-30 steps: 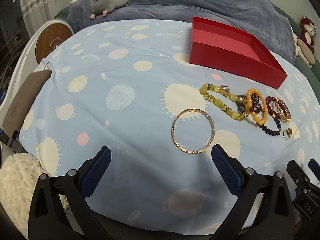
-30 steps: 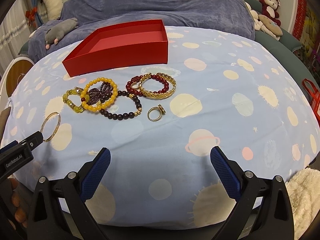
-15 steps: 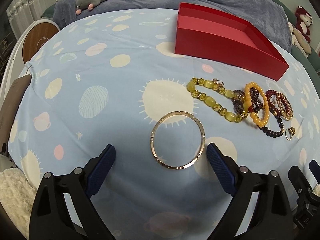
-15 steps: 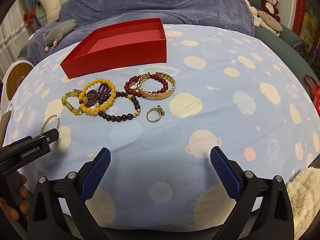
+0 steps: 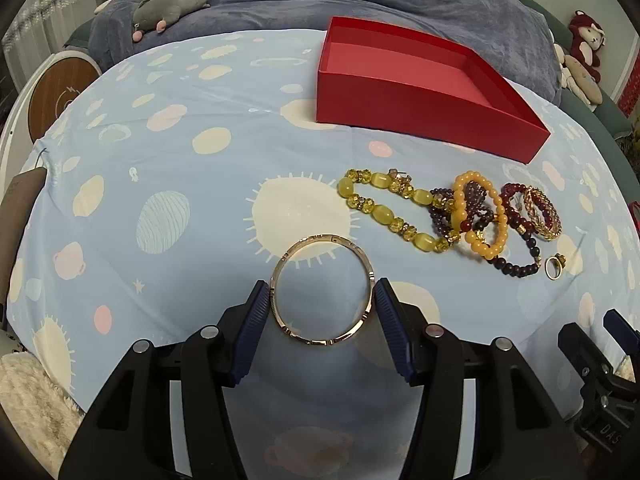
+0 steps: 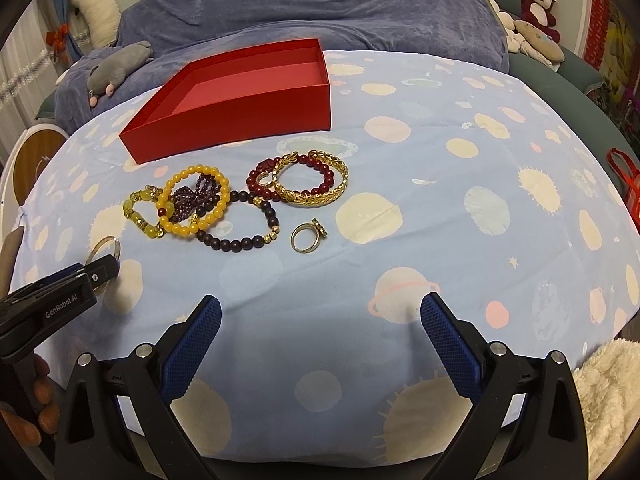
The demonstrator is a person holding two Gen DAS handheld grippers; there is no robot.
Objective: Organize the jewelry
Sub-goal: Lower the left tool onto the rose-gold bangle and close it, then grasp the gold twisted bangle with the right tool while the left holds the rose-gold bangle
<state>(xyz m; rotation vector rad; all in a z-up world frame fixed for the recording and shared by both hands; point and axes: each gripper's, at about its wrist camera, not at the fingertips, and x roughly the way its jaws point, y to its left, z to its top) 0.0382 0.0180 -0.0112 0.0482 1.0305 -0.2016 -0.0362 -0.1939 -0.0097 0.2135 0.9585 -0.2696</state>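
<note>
A thin gold bangle (image 5: pixel 322 289) lies on the blue planet-print cloth. My left gripper (image 5: pixel 322 296) has closed in on it, blue pads touching its two sides. An empty red box (image 5: pixel 416 84) stands beyond. To the bangle's right lie a yellow-green bead bracelet (image 5: pixel 390 210), an orange bead bracelet (image 5: pixel 480 216), dark bead strands, a red and gold bracelet (image 5: pixel 540 212) and a gold ring (image 5: pixel 555 267). My right gripper (image 6: pixel 320 316) is open and empty, hovering near the cloth's front edge, short of the ring (image 6: pixel 306 237). The left gripper's finger (image 6: pixel 100 274) covers part of the bangle there.
A blue blanket (image 6: pixel 320 8) and soft toys (image 6: pixel 120 64) lie behind the box (image 6: pixel 240 100). A white fluffy throw (image 6: pixel 608 400) sits at the front right. A round wooden-topped white object (image 5: pixel 60 96) stands at the left.
My left gripper moved forward to the bangle and its jaws narrowed until the pads meet the bangle's sides. My right gripper stayed in place and open.
</note>
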